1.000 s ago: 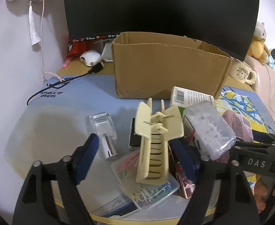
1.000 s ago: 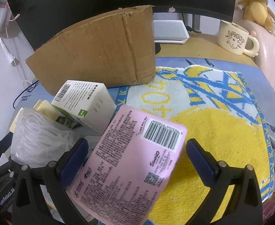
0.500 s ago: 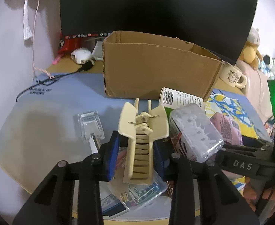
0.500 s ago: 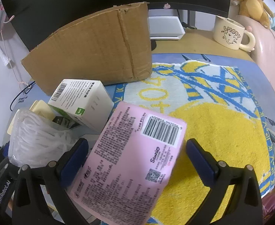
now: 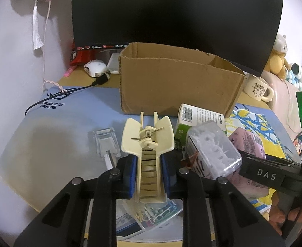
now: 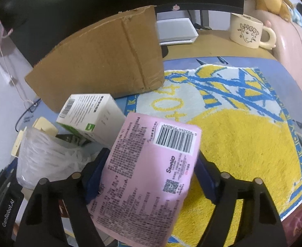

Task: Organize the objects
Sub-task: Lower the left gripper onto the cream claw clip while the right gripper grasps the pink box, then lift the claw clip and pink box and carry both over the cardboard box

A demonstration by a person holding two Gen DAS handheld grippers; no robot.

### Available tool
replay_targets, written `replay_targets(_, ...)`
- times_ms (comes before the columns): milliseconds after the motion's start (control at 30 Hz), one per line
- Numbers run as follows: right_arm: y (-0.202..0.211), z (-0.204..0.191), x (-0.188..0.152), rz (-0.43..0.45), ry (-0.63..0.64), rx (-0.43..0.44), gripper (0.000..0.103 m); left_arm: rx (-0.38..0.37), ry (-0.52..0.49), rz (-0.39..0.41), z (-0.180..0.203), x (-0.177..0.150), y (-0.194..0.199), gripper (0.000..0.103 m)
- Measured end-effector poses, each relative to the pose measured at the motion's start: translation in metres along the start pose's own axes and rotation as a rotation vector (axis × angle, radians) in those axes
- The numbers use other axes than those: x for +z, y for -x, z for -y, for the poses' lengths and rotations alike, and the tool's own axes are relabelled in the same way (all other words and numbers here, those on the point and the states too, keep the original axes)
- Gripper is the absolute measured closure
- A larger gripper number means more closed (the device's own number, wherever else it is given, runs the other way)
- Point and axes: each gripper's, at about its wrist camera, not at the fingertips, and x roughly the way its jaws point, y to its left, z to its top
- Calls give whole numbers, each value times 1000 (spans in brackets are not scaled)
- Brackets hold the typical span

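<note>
My left gripper [image 5: 149, 174] is shut on a cream hair claw clip [image 5: 148, 142] and holds it above a pile of small items. My right gripper [image 6: 148, 170] is shut on a pink packet [image 6: 148, 177] with a barcode. An open cardboard box [image 5: 177, 84] stands behind the pile; it also shows in the right wrist view [image 6: 101, 59]. A white-and-green carton [image 6: 91, 113], a clear box of white pieces [image 5: 212, 150] and a clear box of paper clips [image 5: 157, 212] lie in the pile.
A dark monitor [image 5: 175, 12] stands behind the box. A cream mug [image 6: 247, 32] sits at the back right. A yellow-and-blue towel [image 6: 239, 135] covers the right of the blue desk mat [image 5: 54, 127]. A clear plastic case [image 5: 106, 142] lies left of the pile.
My left gripper closed on the claw clip and lifted it slightly. My right gripper closed its fingers onto the pink packet.
</note>
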Motion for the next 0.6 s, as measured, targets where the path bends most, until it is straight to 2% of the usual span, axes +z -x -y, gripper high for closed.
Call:
replay_targets(167, 1, 0, -2, 4, 9, 9, 23, 4, 25, 19, -5, 2, 4, 83)
replay_targets(333, 2, -1, -2, 7, 30, 14, 25, 38, 20, 37, -6, 2, 8, 83)
replay_targets(600, 15, 6, 1, 64, 39, 3, 27, -11, 86, 70, -21, 7, 18, 83)
